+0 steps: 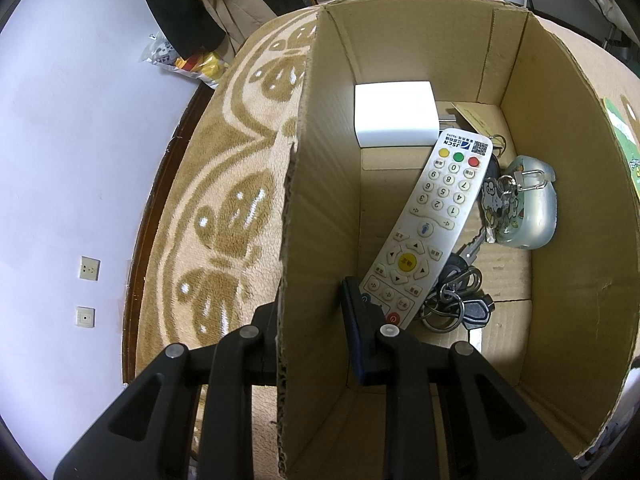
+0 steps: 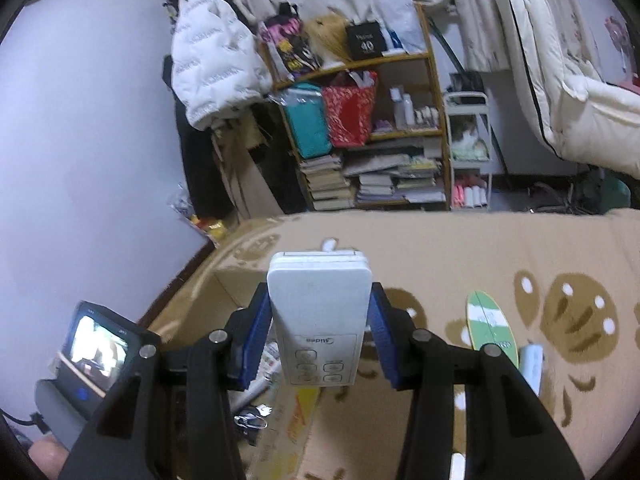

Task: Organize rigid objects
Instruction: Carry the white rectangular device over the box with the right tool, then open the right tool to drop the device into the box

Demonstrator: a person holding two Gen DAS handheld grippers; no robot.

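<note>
Box (image 1: 320,200) on blanket already has TV remote (image 1: 430,228), keys (image 1: 456,300), white charger (image 1: 394,114). Left tongs (image 1: 312,320) pinch box wall. Right tongs (image 2: 318,340) grip AC remote (image 2: 318,312) over box; green board (image 2: 490,326) & small white item still out

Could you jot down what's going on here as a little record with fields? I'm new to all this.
Setting: cardboard box on a patterned brown blanket
In the box: numbered TV remote, white charger block, key bunch, pale green case
Left gripper: jaws astride the box's side wall, one finger inside, one outside
Right gripper: jaws shut on a white remote, held above the box
Still on blanket: green and white card
</note>
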